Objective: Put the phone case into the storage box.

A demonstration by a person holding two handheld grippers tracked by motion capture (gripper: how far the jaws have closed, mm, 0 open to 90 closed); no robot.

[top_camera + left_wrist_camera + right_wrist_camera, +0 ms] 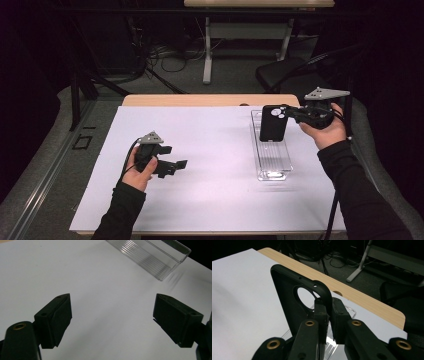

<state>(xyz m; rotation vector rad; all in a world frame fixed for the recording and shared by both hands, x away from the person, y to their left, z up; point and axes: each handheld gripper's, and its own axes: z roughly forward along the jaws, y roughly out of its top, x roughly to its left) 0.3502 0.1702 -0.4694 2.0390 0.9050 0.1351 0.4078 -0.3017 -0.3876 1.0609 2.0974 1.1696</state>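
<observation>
Black phone case (273,123) hangs upright in the right tongs (292,114), pinched at its top edge — long axis vertical, directly above the far end of the clear tray (280,165). Left tongs (177,164) gape empty, well left of the tray.

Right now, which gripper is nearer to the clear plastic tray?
Right. The right gripper holds a black phone case upright directly over the clear tray, at its far end. The left gripper hangs open over the white sheet, well to the tray's left.
</observation>
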